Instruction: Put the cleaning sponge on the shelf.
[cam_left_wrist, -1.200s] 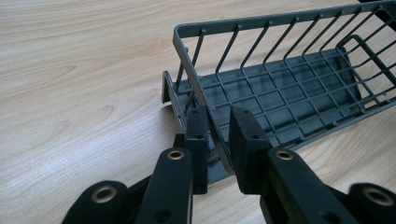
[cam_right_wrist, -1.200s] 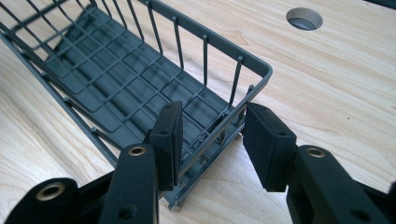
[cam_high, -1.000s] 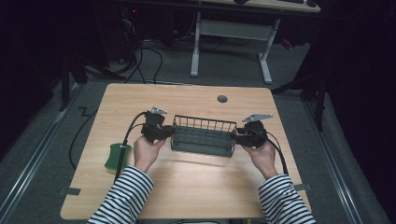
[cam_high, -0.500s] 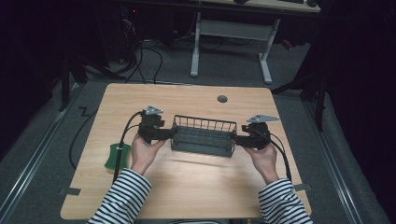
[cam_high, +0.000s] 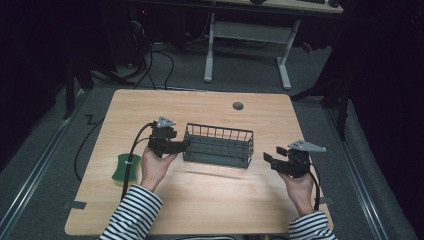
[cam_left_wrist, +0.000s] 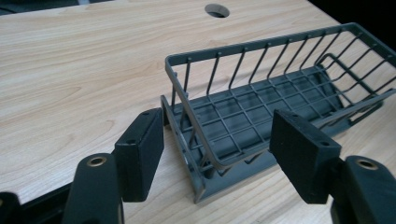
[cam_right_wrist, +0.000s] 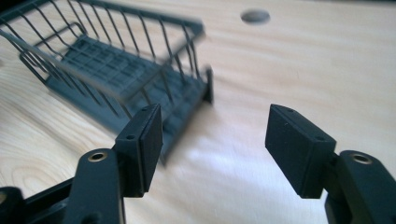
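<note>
High view: fixed overhead, person's side, facing forward and down; whole table mid-frame, floor beyond at top. Left gripper view: close, low, along own jaws onto wire basket end. Right gripper view: close, low, basket upper left. Shared: basket, tabletop hole.

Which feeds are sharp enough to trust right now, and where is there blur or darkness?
Left gripper view: sharp on the basket. Right gripper view: basket motion-blurred, jaws crisp. High view: table evenly lit, surrounding floor nearly black.
</note>
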